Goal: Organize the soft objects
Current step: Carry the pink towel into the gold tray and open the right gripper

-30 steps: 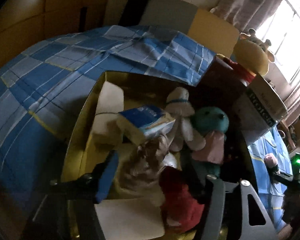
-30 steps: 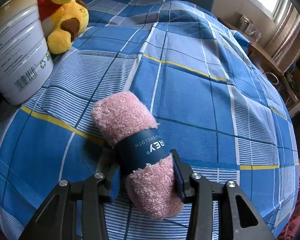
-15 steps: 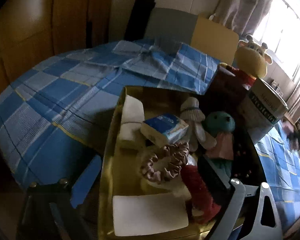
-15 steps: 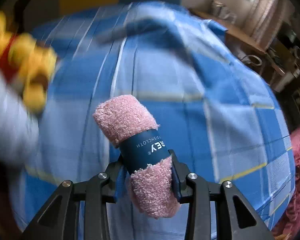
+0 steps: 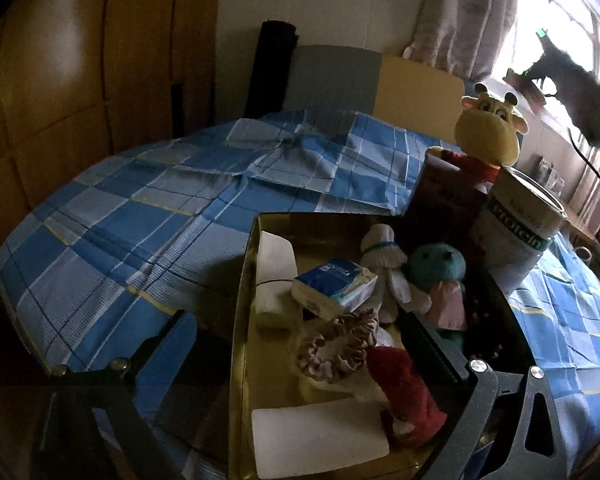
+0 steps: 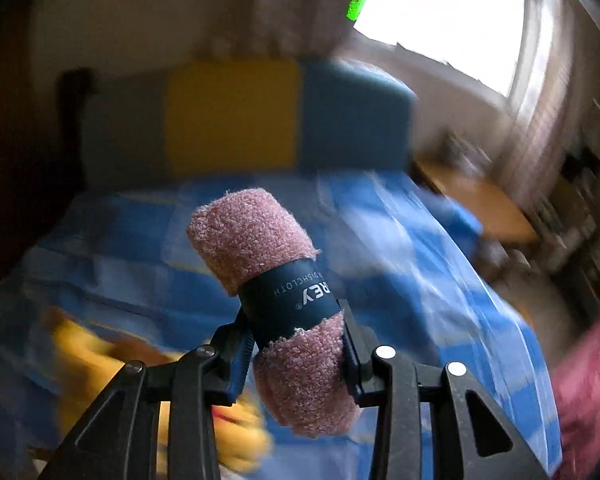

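A gold box on the blue checked bed holds a brown-and-white scrunchie, a blue tissue pack, a teal plush, a white doll, a red soft item and white folded cloths. My left gripper hovers over the box's near end. Its jaws are opening wide and grip nothing. My right gripper is shut on a pink rolled dishcloth with a navy band, held high above the bed.
A yellow plush giraffe, a dark red carton and a protein can stand right of the box. A dark shape with a green light hangs against the window. Blurred yellow plush lies below the dishcloth.
The left jaws spread and let go of the scrunchie, which now lies in the box; the gripper drew back a little. The right gripper lifted the pink roll off the bed.
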Demonstrator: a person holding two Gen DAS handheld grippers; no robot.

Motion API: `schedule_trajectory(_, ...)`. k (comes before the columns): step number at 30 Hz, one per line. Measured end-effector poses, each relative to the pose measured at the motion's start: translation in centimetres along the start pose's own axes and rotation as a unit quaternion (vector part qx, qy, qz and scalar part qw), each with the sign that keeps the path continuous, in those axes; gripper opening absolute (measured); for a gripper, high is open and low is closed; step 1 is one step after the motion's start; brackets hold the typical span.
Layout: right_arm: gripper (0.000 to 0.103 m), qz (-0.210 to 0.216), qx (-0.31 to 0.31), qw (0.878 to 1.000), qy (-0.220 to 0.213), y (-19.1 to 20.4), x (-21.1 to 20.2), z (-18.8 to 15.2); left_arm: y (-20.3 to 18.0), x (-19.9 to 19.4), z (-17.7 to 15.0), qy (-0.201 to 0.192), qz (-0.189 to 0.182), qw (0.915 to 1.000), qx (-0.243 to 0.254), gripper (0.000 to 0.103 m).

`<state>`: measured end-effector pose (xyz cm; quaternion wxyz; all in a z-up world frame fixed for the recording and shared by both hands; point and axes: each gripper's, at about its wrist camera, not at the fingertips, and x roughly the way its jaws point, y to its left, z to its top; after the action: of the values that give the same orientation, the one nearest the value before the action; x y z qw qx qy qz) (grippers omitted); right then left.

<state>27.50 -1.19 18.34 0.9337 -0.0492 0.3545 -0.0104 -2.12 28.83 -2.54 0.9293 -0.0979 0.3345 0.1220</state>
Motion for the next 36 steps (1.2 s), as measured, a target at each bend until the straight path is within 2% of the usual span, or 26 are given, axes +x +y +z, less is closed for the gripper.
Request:
schedule_trajectory(2,0.038,0.053,-0.056,0.997,-0.030,4.9,-1.6,0.6,0.3,0.1,0.0,0.001,0.002,1.0000,-0.005,0.103)
schedule_trajectory(4,0.038,0.100,-0.117,0.987,-0.050,9.2,-3.1,-0.3,0.5,0.1,-0.1,-0.001,0.003,0.9999,-0.010,0.103)
schedule_trajectory(7,0.038,0.161,-0.201,0.965,-0.059,14.7,-5.0,-3.9,0.7,-0.2,0.1,-0.004,-0.001,0.9998,-0.018,0.103)
schedule_trajectory(10,0.038,0.209,-0.273,0.938,-0.040,19.0,-6.2,-9.6,0.7,-0.3,0.0,-0.005,0.000,0.9997,-0.025,0.103)
schedule_trajectory(14,0.038,0.248,-0.322,0.914,0.014,22.0,-5.9,-17.0,1.0,-0.5,-0.1,0.000,0.006,0.9994,-0.034,0.103)
schedule_trajectory(17,0.038,0.259,-0.335,0.904,0.058,22.7,-4.8,-22.4,1.0,-1.0,-0.2,-0.003,0.024,0.9990,-0.037,0.103)
schedule_trajectory(19,0.038,0.263,-0.330,0.902,0.087,22.8,-4.2,-25.2,1.1,-1.1,-0.3,-0.003,0.033,0.9987,-0.040,0.103)
schedule_trajectory(22,0.038,0.260,-0.307,0.907,0.127,22.5,-3.4,-28.8,1.2,-1.3,-0.4,0.001,0.044,0.9981,-0.043,0.103)
schedule_trajectory(26,0.038,0.251,-0.274,0.916,0.149,21.8,-3.8,-31.5,1.3,-1.6,-0.6,0.000,0.063,0.9970,-0.046,0.103)
schedule_trajectory(32,0.038,0.230,-0.262,0.924,0.154,21.2,-4.3,-35.4,1.0,-2.4,-0.9,-0.010,0.071,0.9964,-0.045,0.103)
schedule_trajectory(36,0.038,0.213,-0.259,0.932,0.138,20.9,-4.4,-36.5,0.6,-2.8,-0.9,-0.016,0.070,0.9964,-0.044,0.103)
